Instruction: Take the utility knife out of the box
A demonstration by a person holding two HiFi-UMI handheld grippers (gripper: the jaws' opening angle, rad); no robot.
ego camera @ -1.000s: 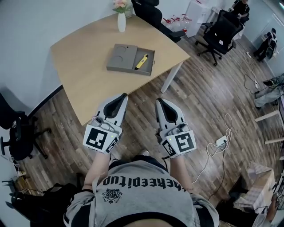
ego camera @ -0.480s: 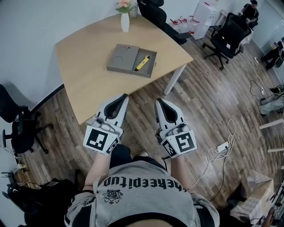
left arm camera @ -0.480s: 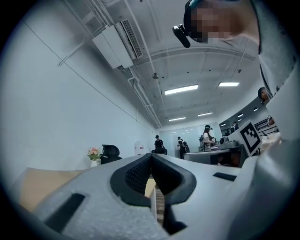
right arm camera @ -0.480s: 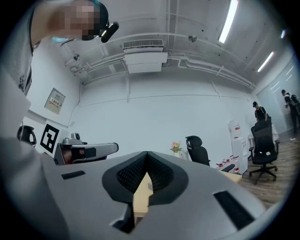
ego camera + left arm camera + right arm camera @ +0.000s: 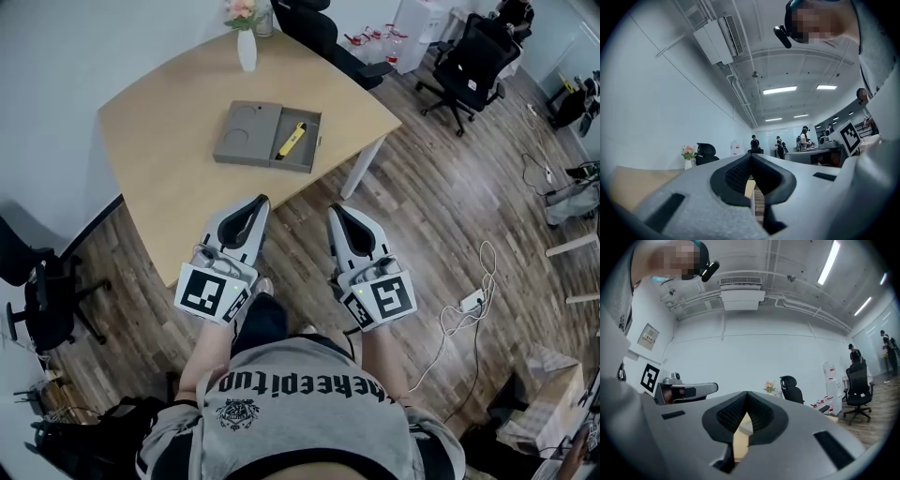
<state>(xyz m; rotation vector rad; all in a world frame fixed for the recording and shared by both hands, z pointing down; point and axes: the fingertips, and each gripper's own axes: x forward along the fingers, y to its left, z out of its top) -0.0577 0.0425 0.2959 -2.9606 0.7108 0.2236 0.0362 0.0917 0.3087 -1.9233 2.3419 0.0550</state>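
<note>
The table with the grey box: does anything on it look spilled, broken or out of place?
Nothing stands out. The open grey box lies flat on the table, the yellow utility knife rests inside its right half, and the vase of flowers stands upright near the far edge.

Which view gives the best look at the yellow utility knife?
Head view: the utility knife lies plainly in the open grey box on the table. Neither gripper view shows it.
</note>
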